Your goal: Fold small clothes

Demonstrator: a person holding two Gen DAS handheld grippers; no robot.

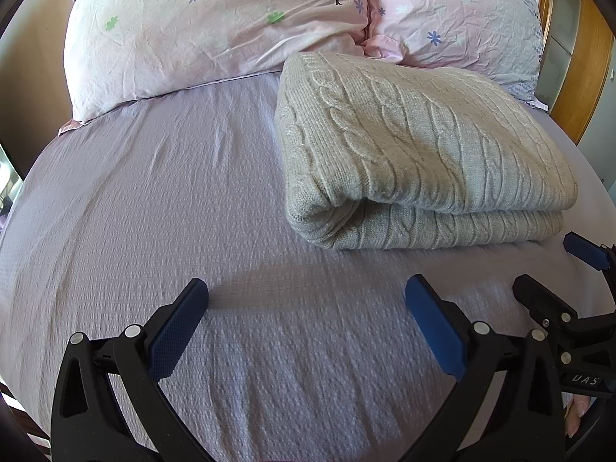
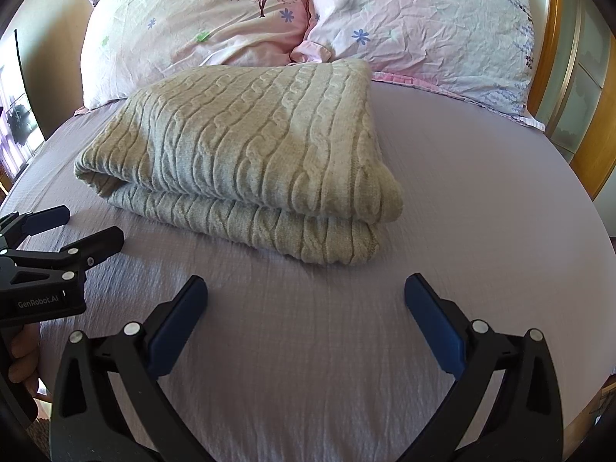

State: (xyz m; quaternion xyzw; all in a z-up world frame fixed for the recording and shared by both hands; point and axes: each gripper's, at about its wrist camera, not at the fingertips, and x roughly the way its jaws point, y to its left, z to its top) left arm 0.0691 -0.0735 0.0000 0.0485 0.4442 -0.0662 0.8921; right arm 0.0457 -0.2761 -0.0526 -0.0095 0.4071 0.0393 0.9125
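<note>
Left gripper (image 1: 306, 296): jaws spread wide, holding nothing, hovering over bare lilac bedsheet (image 1: 154, 211). Right gripper (image 2: 306, 294): likewise wide apart and empty, just beside the left one and also above the sheet.

Ahead of both: grey cable-knit sweater (image 2: 246, 154), lying on the sheet in the middle of the bed, already doubled over into a thick bundle of two layers, far edge touching or nearly touching the pink floral pillows (image 2: 231, 19). Rounded fold facing the grippers; upper layer overhanging the lower at the near right corner, lower layer sticking out in front.

Looks close to finished, judging by the compact shape. For a tidy last step: approach low, one gripper toward each near corner, pinch both layers together rather than only the top one, since loose knit stretches and slides. Square the protruding lower edge under the upper. Lift little, drag nothing, to avoid rucking the sheet or undoing the fold. Wooden headboard (image 2: 554, 77) behind, well clear.
</note>
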